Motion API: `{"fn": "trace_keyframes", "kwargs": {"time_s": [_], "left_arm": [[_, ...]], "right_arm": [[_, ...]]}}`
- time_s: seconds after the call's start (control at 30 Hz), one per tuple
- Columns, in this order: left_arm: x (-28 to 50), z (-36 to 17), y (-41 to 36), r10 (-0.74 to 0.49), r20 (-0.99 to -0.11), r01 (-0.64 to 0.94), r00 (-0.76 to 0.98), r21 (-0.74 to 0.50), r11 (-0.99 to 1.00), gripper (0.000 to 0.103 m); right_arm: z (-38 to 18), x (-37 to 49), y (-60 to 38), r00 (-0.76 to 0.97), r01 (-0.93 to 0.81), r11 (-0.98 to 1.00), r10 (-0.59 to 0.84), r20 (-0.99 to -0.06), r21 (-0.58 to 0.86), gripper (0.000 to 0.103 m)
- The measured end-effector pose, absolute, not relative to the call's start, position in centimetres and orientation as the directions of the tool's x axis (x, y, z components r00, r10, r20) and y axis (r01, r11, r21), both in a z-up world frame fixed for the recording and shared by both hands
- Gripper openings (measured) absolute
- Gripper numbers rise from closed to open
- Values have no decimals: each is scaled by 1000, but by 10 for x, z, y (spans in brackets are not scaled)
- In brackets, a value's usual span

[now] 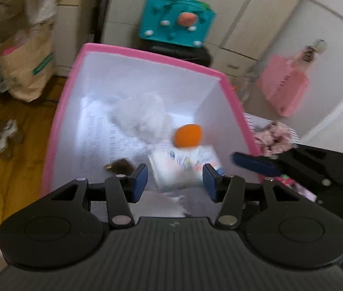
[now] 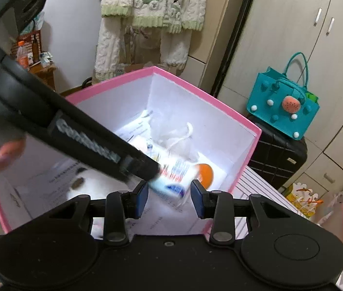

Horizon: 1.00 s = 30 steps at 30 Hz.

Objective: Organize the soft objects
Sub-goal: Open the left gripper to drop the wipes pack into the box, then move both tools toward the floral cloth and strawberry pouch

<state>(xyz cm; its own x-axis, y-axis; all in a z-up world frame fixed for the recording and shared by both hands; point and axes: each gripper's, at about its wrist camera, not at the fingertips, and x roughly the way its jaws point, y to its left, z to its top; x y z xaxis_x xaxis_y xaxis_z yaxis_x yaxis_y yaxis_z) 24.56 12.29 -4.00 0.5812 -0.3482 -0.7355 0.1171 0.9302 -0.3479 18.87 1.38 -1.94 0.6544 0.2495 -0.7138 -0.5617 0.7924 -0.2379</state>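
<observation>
Box with pink rim and white walls, open at the top, filling the middle of both wrist views. On its floor: printed paper sheets; crumpled white plastic bag towards the back; orange ball just in front of that bag; white packet with blue and red print touching the ball on its near side; small brown furry thing off to the left of the packet, apart from it.

Left gripper tilted down over the near edge of the box, fingers partly spread, about a third of the way, gripping nothing; packet visible through the gap but lower down, clear of both pads. From the right wrist, seen crossing the box diagonally with its tip over the packet; contact too blurred to tell.

Right gripper likewise angled down into the box, fingers partly spread to much the same width, empty; packet again in line with the gap, beyond the pads and not pinched.

Pink ruffled cloth outside the box, just past its right wall, on a striped surface. Teal felt bag on top of a black suitcase behind the box.
</observation>
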Motion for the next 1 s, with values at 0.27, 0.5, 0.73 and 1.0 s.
{"fn": "trace_keyframes", "kwargs": {"time_s": [0.27,0.5,0.73,1.0], "left_arm": [[211,-9,116,-343,-720,215,604,-268,939,52],[175,28,112,-335,-731,275,595,-207,939,55],[140,58,103,-342,-754,341,561,-166,925,57],[100,76,84,-358,-754,415,552,-124,901,63]], "right_arm": [[5,170,-17,631,-586,803,366,-684,-111,44],[34,151,-42,582,-605,796,457,-672,18,44],[57,121,-54,526,-636,764,532,-664,108,45],[76,82,-68,499,-671,731,570,-653,125,49]]}}
